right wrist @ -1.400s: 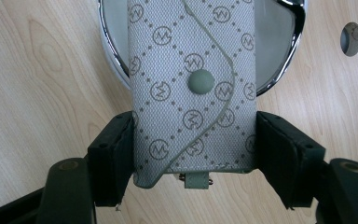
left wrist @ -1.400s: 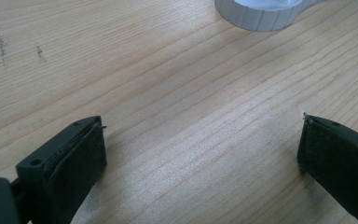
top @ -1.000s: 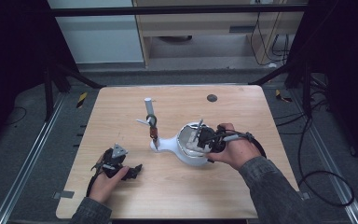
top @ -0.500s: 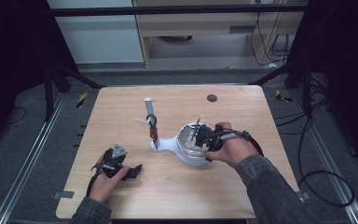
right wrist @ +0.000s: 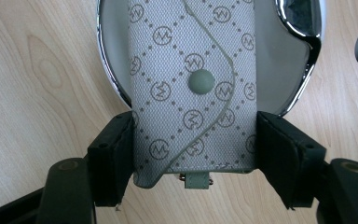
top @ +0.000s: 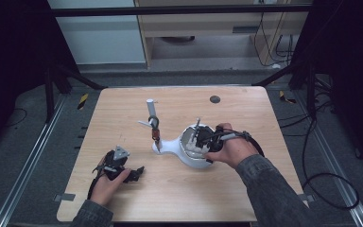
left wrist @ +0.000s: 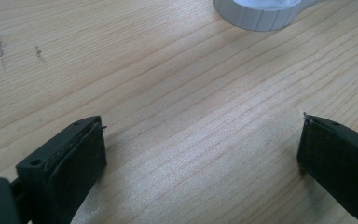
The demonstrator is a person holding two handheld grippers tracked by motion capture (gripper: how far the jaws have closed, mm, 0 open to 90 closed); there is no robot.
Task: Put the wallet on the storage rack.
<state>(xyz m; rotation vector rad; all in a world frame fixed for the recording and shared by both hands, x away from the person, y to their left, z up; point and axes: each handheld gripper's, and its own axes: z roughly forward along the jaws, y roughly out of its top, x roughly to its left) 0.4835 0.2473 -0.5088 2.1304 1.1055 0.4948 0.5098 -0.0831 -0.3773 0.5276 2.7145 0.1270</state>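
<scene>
A grey patterned key pouch (right wrist: 191, 56) with a round snap lies across a white, chrome-rimmed dish (right wrist: 106, 70). My right gripper (right wrist: 193, 135) is shut on the pouch, one black jaw pressed against each side. From above, the right gripper (top: 199, 139) sits over the white dish (top: 194, 163), which has a handle reaching left. My left gripper (top: 134, 172) rests on the table near the front left. Its jaws stand wide open over bare wood, with nothing between them (left wrist: 203, 135).
A white post (top: 150, 108) with a hanging ring and small fob (top: 155, 130) stands left of the dish. A white ribbed round part (left wrist: 258, 14) lies ahead of the left gripper. A dark round spot (top: 214, 99) marks the far tabletop (top: 246, 189).
The right hand has edged slightly left over the dish with the pouch still held. The left gripper has not moved.
</scene>
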